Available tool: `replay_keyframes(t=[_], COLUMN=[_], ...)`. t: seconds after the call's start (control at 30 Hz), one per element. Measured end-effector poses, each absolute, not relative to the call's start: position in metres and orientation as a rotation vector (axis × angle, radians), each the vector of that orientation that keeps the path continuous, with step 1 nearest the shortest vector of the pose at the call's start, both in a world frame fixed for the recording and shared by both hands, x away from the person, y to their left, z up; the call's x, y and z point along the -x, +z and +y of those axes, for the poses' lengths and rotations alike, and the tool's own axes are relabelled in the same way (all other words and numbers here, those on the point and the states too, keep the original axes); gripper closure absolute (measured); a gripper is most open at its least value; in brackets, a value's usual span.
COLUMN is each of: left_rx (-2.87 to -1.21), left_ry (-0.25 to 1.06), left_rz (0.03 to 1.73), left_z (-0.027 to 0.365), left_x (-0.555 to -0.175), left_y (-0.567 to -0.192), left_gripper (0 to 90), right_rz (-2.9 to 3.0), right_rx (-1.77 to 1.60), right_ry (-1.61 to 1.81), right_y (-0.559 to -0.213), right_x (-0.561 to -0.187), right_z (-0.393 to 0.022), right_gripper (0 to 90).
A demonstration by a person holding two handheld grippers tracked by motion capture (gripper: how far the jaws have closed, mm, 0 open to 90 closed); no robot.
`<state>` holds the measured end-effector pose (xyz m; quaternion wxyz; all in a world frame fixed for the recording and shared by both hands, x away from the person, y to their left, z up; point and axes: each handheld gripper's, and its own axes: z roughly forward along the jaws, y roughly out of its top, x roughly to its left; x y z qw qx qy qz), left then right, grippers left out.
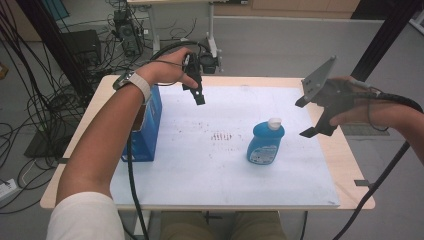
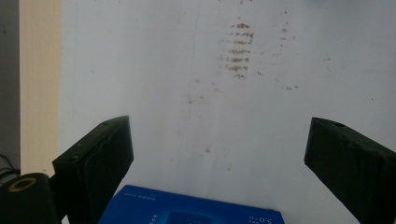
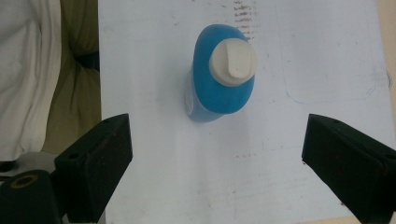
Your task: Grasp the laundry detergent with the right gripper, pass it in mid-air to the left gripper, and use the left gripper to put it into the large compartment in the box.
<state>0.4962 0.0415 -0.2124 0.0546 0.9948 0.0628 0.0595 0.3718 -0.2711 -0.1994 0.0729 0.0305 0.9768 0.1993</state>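
Note:
A blue bottle [image 1: 265, 142] with a white cap stands upright on the white mat [image 1: 200, 170], right of centre. My right gripper [image 1: 304, 118] hovers above and to the right of it, open. In the right gripper view the bottle [image 3: 222, 88] is seen from above, beyond the wide-apart jaws of the right gripper [image 3: 217, 123], with nothing between them. My left gripper [image 1: 198, 96] hangs in the air over the mat's far left part. In the left gripper view the left gripper [image 2: 219, 128] is open over bare mat, and the top of a blue box [image 2: 191, 211] shows at the bottom edge.
The blue box [image 1: 147, 125] stands upright at the mat's left edge, under my left forearm. Brown smudges [image 1: 222, 136] mark the mat's middle. The wooden table [image 1: 350, 165] ends close to the mat on every side. Cables and equipment lie on the floor beyond.

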Motion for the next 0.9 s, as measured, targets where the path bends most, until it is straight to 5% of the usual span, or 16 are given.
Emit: replay_keyframes(t=[0.9], left_rx=[-3.026], left_ry=[0.184], left_rz=[0.206], left_z=[0.040], left_x=[-0.498], left_y=[-0.215], left_gripper=[8.4], right_rz=[2.959], right_rx=[-0.081], right_ry=[0.612], right_y=[-0.227], right_x=[-0.383], right_z=[-0.274], right_gripper=[8.2])
